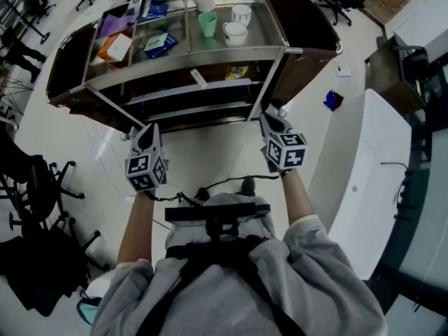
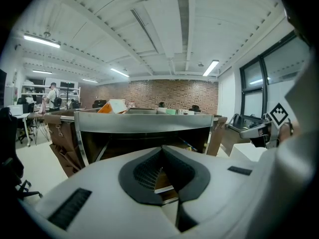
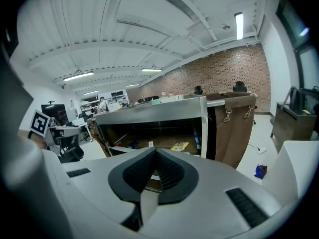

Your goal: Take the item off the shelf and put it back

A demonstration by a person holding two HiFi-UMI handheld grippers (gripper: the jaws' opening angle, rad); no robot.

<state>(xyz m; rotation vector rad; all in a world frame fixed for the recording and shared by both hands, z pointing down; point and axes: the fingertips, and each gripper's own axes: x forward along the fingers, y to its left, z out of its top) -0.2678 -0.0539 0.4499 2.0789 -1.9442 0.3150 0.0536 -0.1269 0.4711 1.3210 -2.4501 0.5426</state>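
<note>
A steel shelf cart [image 1: 183, 71] stands in front of me. Its top tray holds a white mug [image 1: 204, 0], a green cup [image 1: 207, 24], two white bowls [image 1: 234, 32], a blue packet [image 1: 159, 43] and an orange-and-white box [image 1: 115, 47]. A yellow packet [image 1: 236, 71] lies on a lower shelf, and the right gripper view shows that yellow packet [image 3: 179, 146] too. My left gripper [image 1: 148, 131] and right gripper [image 1: 270, 117] hang side by side just short of the cart's front. Both are shut and hold nothing. The left gripper [image 2: 162, 149] and right gripper [image 3: 155, 151] each point at the lower shelves.
Brown panels [image 1: 311, 26] hang on the cart's ends. A white table [image 1: 364, 180] runs along my right, and a blue object [image 1: 333, 101] lies on the floor near it. Black office chairs [image 1: 35, 201] stand at the left. A person [image 2: 52, 96] stands far off.
</note>
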